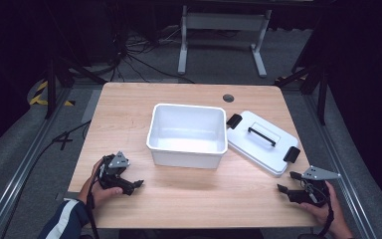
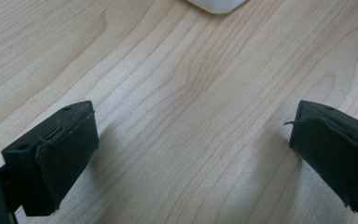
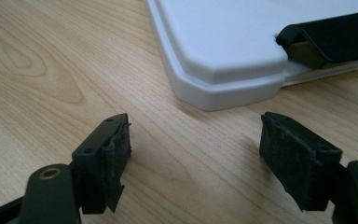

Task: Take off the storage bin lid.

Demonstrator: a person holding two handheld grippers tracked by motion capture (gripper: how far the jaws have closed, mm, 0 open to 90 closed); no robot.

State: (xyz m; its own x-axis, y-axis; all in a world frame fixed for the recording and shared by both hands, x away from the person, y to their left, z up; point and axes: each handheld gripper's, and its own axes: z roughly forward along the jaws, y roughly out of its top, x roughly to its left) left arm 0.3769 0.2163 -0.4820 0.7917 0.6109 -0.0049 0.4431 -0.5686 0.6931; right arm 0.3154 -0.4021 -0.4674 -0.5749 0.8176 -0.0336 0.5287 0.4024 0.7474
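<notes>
A white plastic box (image 1: 187,135) stands open and empty in the middle of the wooden table (image 1: 129,107). Its white lid (image 1: 261,142) lies flat to the right of it, with a black handle (image 1: 262,136) on top and a black clasp (image 1: 292,154) at each end. My left gripper (image 1: 138,184) rests low at the table's near left, open, with bare wood between its pads (image 2: 72,149). My right gripper (image 1: 282,188) sits at the near right, just in front of the lid's near corner (image 3: 228,88), open with nothing between its pads (image 3: 296,156).
A round cable hole (image 1: 228,98) is set in the table behind the box. Beyond the far edge stands a white table frame (image 1: 222,30) among cables on the dark floor. Metal rails run along both sides of the table.
</notes>
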